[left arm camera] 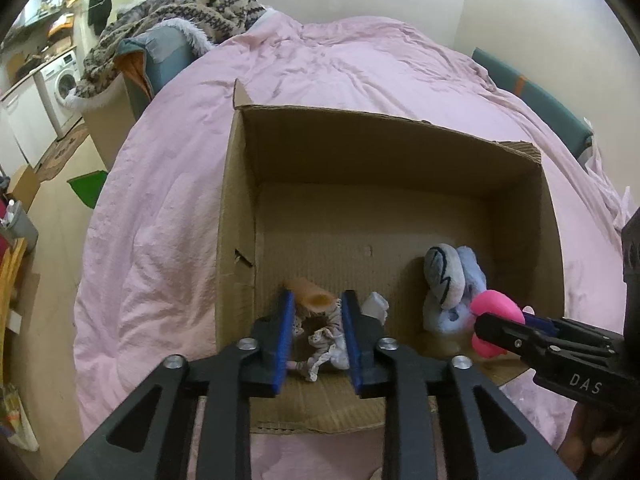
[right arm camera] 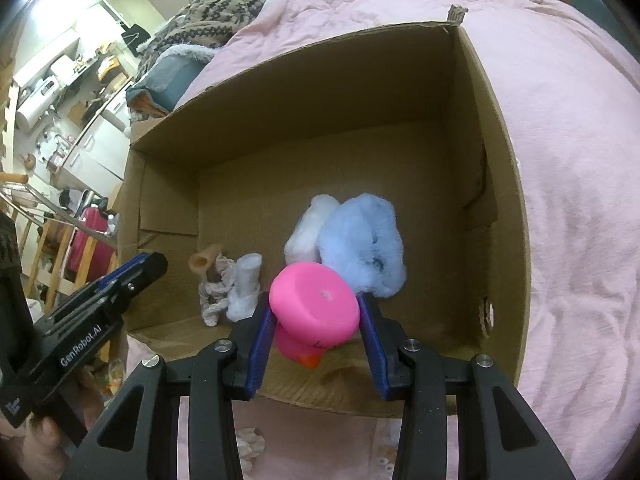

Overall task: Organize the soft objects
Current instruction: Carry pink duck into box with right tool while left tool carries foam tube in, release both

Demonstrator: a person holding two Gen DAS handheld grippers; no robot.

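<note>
Your right tool [right arm camera: 316, 320] sits closest in its own view, its 2 blue-padded fingers [right arm camera: 262, 340] clamped on a bright pink rubber duck [right arm camera: 314, 300] with an orange beak; the duck hangs just above the near floor of the open brown cardboard box [right arm camera: 500, 184]. From the left wrist view the same pink duck [left arm camera: 494, 312] shows at the tip of the right tool [left arm camera: 516, 326], reaching in over the box's right near corner.

Your left tool [left arm camera: 316, 340] is held over the near edge of the cardboard box [left arm camera: 236, 208], its 2 blue fingers [left arm camera: 282, 344] parted, with a small lace-trimmed grey fabric bundle [left arm camera: 326, 340] lying between them on the box floor; whether the pads touch it you cannot tell. Just beyond the bundle lies a tan tube-shaped soft piece [left arm camera: 312, 294], and beside it on the right a small white fabric piece [left arm camera: 376, 304].

Further right inside the box, a fluffy pale-blue plush toy with a white part [right arm camera: 360, 240] rests on the floor, just behind the duck.

The box sits on a pink rumpled duvet [left arm camera: 340, 60] covering the bed. At the far left end a patterned brown knit blanket [left arm camera: 192, 4] is heaped.
</note>
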